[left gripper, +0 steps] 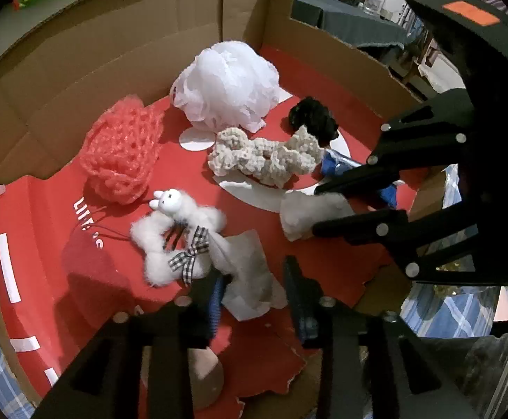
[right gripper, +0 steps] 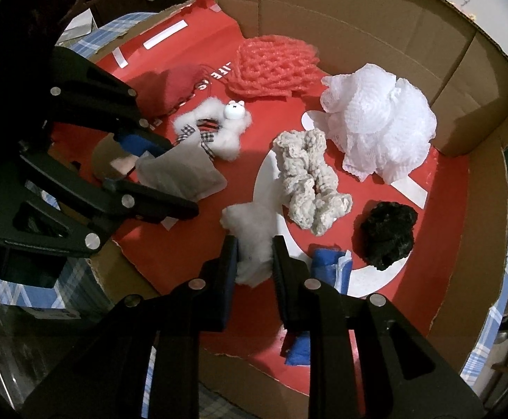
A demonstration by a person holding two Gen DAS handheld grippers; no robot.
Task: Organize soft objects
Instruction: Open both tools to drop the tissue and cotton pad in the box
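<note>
My right gripper clamps a white cotton wad beside the cream crocheted scrunchie; my left gripper stands parted around a grey fabric pouch.

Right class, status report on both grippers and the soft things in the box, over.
Right gripper shut on white fluff wad. Left gripper open over pale cloth pouch, not pressing it. Cream scrunchie lies just ahead of the right gripper, apart from the wad.

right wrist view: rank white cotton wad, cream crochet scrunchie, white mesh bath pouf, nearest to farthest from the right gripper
1. white cotton wad: between the right gripper fingers.
2. cream crochet scrunchie: just beyond, slightly right.
3. white mesh bath pouf: farthest, by the cardboard wall.
</note>
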